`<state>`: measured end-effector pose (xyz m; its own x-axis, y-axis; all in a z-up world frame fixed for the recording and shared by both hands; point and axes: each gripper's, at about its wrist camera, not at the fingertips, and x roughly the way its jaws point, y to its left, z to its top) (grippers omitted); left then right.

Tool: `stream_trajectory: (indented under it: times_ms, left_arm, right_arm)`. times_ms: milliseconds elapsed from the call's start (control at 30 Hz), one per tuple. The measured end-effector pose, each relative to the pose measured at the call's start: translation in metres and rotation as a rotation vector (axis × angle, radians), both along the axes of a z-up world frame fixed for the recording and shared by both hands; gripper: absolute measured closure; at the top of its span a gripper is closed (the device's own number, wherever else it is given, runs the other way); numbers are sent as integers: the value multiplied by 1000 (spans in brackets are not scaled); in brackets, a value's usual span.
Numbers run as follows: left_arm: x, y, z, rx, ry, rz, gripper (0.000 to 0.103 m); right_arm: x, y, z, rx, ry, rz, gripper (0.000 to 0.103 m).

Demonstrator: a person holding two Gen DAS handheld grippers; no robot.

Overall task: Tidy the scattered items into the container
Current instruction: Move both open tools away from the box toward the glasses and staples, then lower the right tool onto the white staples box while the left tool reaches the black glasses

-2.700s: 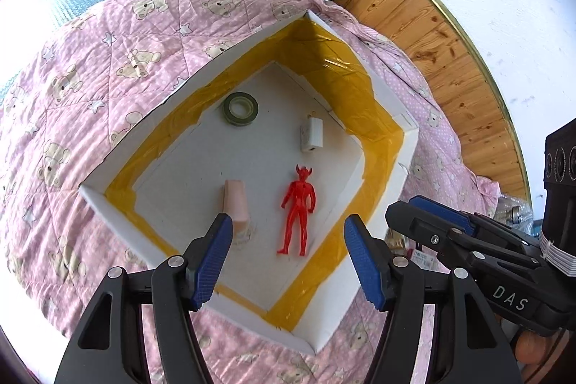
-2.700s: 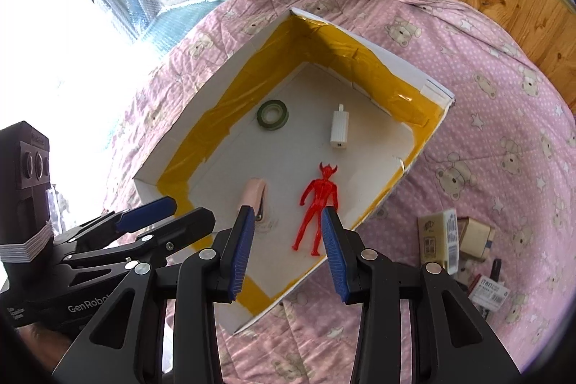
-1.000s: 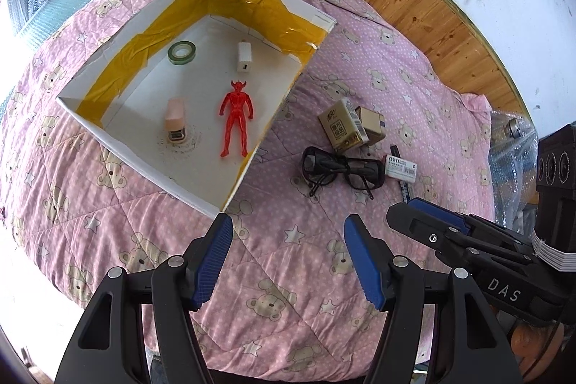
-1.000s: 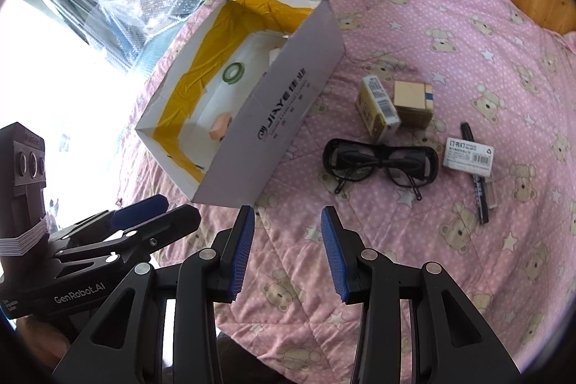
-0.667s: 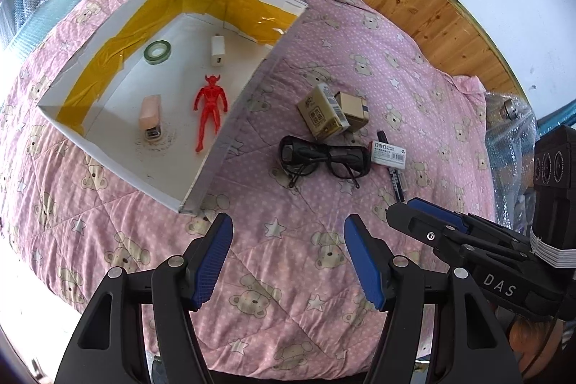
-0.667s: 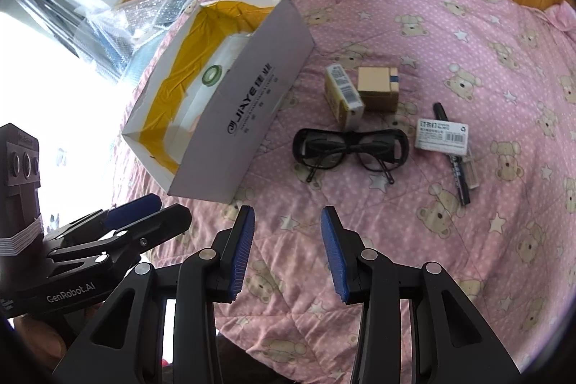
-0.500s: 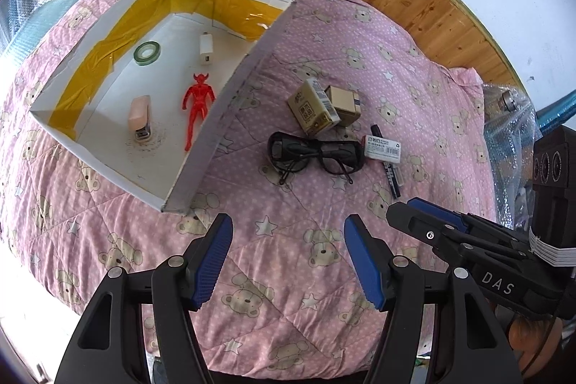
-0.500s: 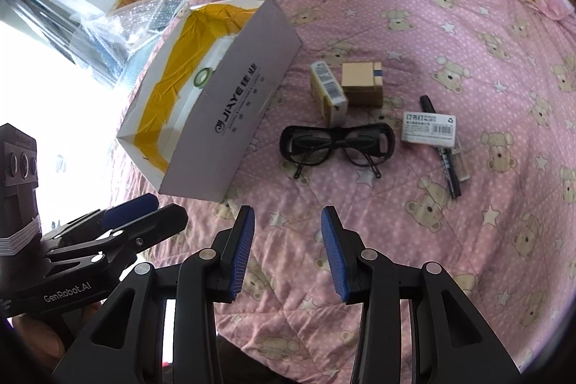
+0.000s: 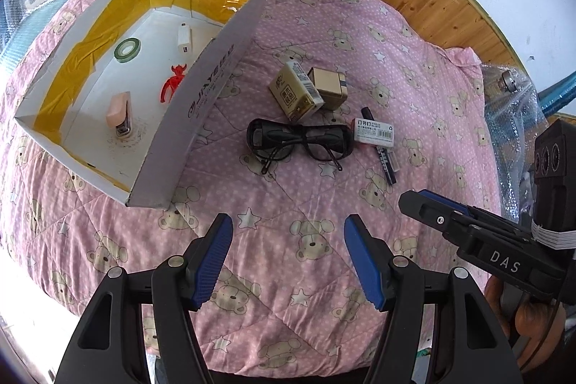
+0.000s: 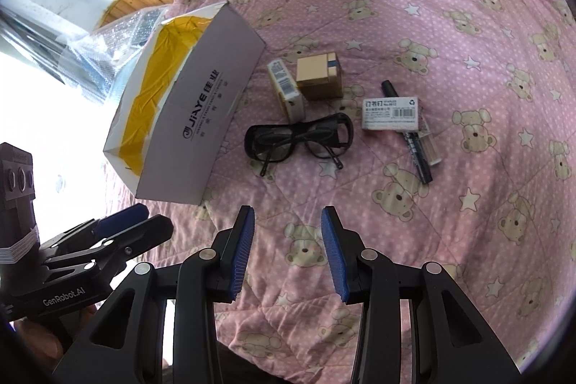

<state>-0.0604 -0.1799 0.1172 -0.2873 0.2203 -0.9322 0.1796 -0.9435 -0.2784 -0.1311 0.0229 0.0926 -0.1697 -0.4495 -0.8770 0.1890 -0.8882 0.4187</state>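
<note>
Left gripper (image 9: 288,240) and right gripper (image 10: 287,233) both wide open and empty above pink bear quilt (image 9: 309,204), black glasses (image 9: 298,141) beyond, staple box (image 9: 372,132) over marker (image 9: 383,157), two small cartons (image 9: 309,89), white cardboard box (image 9: 201,103) at left holding red figurine (image 9: 172,81), stapler (image 9: 119,112), tape roll (image 9: 126,46).

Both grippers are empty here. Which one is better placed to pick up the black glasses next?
Probably the right gripper: open and empty, it points almost straight at the black glasses, which lie just ahead of its fingertips. The left gripper is open too, but sits on the side of the white box.
</note>
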Motion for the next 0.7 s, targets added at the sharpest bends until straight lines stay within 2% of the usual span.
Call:
stream_trajectory:
  times_ms: [700]
  left_arm:
    - [-27, 29, -30, 15, -52, -57, 38]
  right_arm:
    - [-22, 54, -31, 10, -59, -115, 62]
